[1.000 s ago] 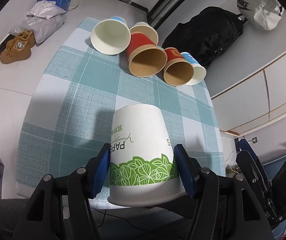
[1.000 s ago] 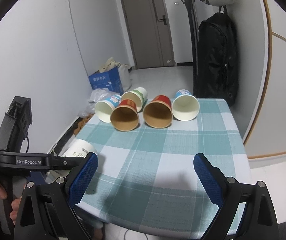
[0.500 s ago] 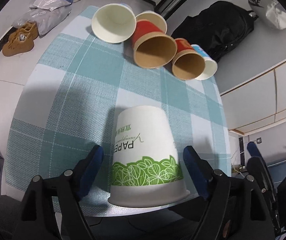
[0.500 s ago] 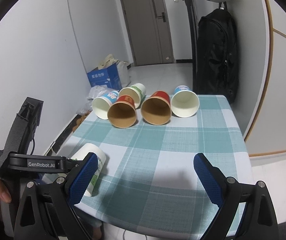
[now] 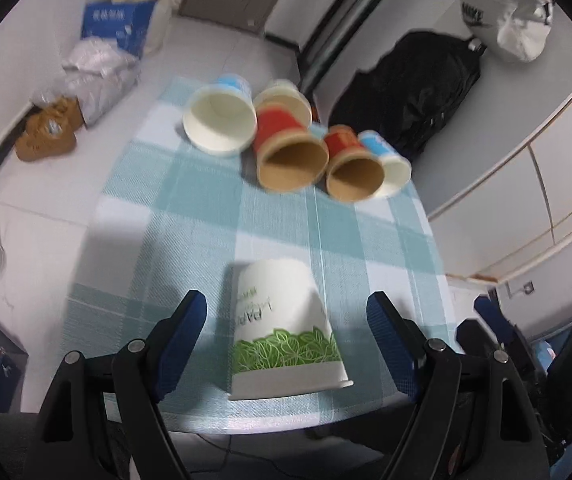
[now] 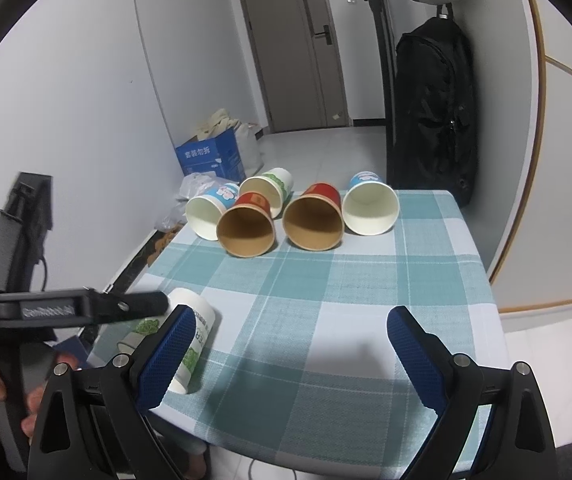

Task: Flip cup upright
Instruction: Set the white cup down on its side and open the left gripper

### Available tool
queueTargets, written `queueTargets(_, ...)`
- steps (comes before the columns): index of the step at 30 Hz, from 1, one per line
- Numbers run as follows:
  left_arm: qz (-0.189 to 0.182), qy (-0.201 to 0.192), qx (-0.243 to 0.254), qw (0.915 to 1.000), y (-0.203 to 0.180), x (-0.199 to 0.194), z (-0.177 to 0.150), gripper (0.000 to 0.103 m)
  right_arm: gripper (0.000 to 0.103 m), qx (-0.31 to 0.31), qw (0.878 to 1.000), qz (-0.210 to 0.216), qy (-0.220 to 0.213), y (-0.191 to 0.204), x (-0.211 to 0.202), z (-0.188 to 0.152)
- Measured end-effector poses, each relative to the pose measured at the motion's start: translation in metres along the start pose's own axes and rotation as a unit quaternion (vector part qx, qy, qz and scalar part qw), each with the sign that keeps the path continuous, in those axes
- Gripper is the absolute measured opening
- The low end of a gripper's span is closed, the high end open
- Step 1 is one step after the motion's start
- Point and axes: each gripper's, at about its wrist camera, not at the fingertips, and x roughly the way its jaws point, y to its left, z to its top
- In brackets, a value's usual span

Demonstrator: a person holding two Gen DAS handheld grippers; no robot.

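L gripper wide apart, pads clear of the white green-leaf cup on both sides, nothing clamped. Cup stands mouth-down w/ base up, near the front edge of the checked tablecloth. R gripper also spread, holds nothing, hangs over the cloth's near edge. Five more cups lie on their sides at the far end, mouths toward the cams.

One cup stands rim-down at the table's near edge; five cups lie along its far edge.
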Motion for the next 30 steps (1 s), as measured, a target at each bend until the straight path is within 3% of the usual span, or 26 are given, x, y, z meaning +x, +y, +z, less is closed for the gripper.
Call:
queueTargets(6, 0.035, -0.092, 0.023, 0.9949, -0.015, -0.045, 0.003, 0.079, 0.097, -0.002, 1.000, 0.009, -0.009, 0.003, -0.003, 0.001)
queueTargets(12, 0.080, -0.143, 0.048, 0.9854, -0.017, -0.066, -0.002, 0.079, 0.097, -0.007, 0.999, 0.030, -0.017, 0.009, -0.007, 0.002)
queueTargets(21, 0.135, -0.154, 0.079, 0.9756, -0.009, -0.057, -0.019, 0.079, 0.097, -0.031, 0.997, 0.057, -0.040, 0.023, -0.017, 0.002)
queueTargets(30, 0.130, -0.156, 0.071, 0.9766, -0.003, -0.060, -0.017, 0.079, 0.097, -0.054, 0.995, 0.080, -0.023, 0.040, -0.016, -0.002)
